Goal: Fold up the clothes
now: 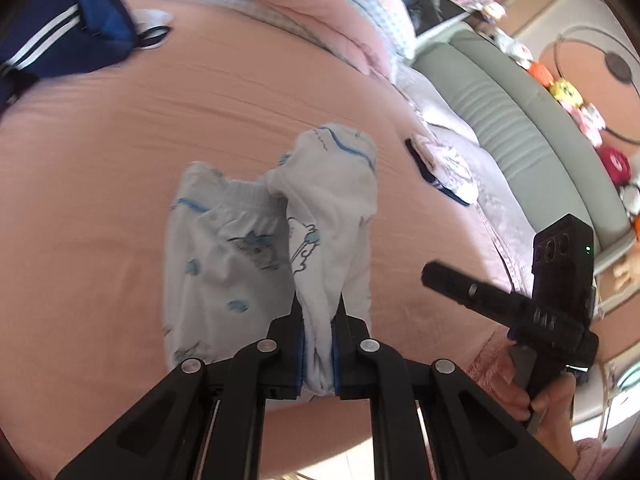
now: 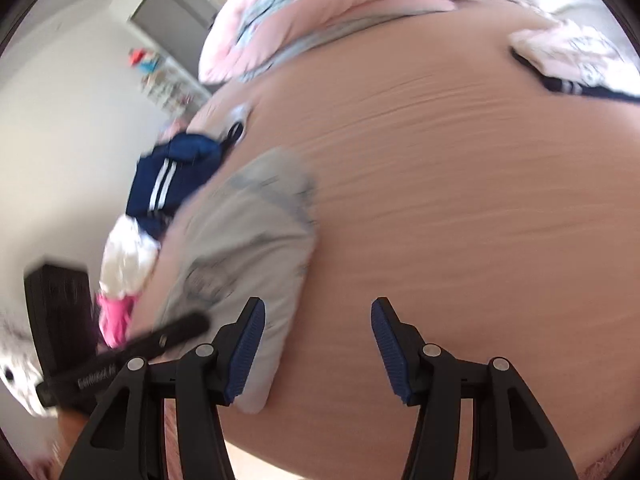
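Observation:
White children's pants with blue cartoon prints (image 1: 248,240) lie on the pink bed sheet (image 1: 120,140). My left gripper (image 1: 319,312) is shut on the right leg of the pants and holds it bunched and lifted, doubled toward the waistband. My right gripper (image 2: 318,344) is open and empty, low over the sheet just right of the pants (image 2: 244,240). It also shows in the left wrist view (image 1: 436,276) at the right, held by a hand. The right wrist view is blurred.
A navy garment with white stripes (image 1: 60,36) lies at the far left of the bed, also in the right wrist view (image 2: 172,184). A folded pale pink garment (image 1: 444,164) lies to the right. A pink quilt (image 1: 300,12) is heaped at the back. A green headboard (image 1: 520,120) with toys runs along the right.

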Demonstrator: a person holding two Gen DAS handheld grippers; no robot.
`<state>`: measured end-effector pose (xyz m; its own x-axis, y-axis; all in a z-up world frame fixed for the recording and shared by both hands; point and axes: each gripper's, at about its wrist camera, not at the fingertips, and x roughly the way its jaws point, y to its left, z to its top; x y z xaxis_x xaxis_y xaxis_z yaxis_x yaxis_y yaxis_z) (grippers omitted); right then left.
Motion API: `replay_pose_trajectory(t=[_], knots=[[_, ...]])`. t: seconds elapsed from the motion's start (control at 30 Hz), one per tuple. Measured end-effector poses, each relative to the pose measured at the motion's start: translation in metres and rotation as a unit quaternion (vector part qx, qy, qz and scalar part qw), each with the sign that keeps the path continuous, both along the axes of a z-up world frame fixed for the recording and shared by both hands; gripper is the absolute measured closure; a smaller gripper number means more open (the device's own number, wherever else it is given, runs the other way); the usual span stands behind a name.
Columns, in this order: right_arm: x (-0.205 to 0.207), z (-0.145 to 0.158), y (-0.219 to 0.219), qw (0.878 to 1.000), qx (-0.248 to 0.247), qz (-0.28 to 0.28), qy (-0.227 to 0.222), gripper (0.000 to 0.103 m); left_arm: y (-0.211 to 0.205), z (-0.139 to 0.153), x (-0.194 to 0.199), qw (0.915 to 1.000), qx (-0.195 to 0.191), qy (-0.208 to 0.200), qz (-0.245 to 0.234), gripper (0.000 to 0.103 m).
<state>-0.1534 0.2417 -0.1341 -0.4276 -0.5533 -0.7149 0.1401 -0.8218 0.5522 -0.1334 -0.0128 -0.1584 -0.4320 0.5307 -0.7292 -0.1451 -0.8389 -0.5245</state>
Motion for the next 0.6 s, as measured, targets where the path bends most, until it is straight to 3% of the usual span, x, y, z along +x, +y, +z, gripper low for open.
replay_pose_trajectory(t=[0.03, 0.23, 0.3, 0.37, 0.43, 0.5, 0.53, 0.57, 0.6], knots=[[-0.004, 0.001, 0.0, 1.0, -0.009, -0.003, 0.0, 0.048, -0.006, -0.002, 0.004, 0.9999, 0.001, -0.005, 0.009, 0.095], [-0.035, 0.018, -0.065, 0.993, 0.074, 0.083, 0.041, 0.048, -0.028, -0.033, 0.011, 0.9978, -0.017, -0.051, 0.039, 0.094], [-0.045, 0.007, -0.083, 0.99, 0.093, 0.101, 0.032, 0.048, -0.035, -0.046, 0.009, 0.9967, -0.01, -0.071, 0.039, 0.093], [-0.049, -0.01, -0.093, 0.989, 0.104, 0.106, 0.014, 0.048, -0.041, -0.046, 0.006, 0.9958, 0.007, -0.081, 0.041, 0.093], [-0.048, -0.026, -0.088, 0.99, 0.107, 0.093, 0.002, 0.048, -0.044, -0.038, 0.005, 0.9961, -0.002, -0.08, 0.037, 0.091], [-0.047, -0.031, -0.079, 0.992, 0.095, 0.084, -0.006, 0.048, -0.046, -0.024, 0.006, 0.9966, -0.03, -0.07, 0.03, 0.076], [-0.046, -0.03, -0.074, 0.993, 0.088, 0.079, -0.006, 0.048, -0.048, -0.015, 0.008, 0.9962, -0.057, -0.059, 0.029, 0.057], [-0.045, -0.024, -0.067, 0.993, 0.092, 0.072, -0.001, 0.048, -0.05, -0.006, 0.009, 0.9952, -0.08, -0.048, 0.03, 0.05], [-0.044, -0.019, -0.061, 0.993, 0.097, 0.065, 0.004, 0.048, -0.054, 0.002, 0.011, 0.9942, -0.096, -0.038, 0.032, 0.05]])
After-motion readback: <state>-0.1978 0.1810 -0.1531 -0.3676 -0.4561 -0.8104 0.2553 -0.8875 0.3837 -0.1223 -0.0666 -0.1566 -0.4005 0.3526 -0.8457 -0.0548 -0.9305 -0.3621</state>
